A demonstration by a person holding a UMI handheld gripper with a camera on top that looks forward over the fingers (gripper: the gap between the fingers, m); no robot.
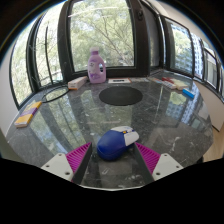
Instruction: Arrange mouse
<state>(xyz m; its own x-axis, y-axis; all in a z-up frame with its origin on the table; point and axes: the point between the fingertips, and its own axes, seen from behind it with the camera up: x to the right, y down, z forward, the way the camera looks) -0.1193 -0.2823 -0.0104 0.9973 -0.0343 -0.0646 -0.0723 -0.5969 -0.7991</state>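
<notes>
Standing released, the gripper (112, 158) is held around the mouse (117, 145) at the desk's (90, 115) near edge (pre-grasp); closing is needed.

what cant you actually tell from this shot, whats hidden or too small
- Mouse, gripper view: it lies between the gripper pads; its near underside is hidden by its own body, so contact with either pad cannot be judged.
- Purple bottle, gripper view: label too small to read.
- Small items along the table edges, gripper view: too small and warped by the lens to identify.
- Round dark mat: material unclear.
</notes>
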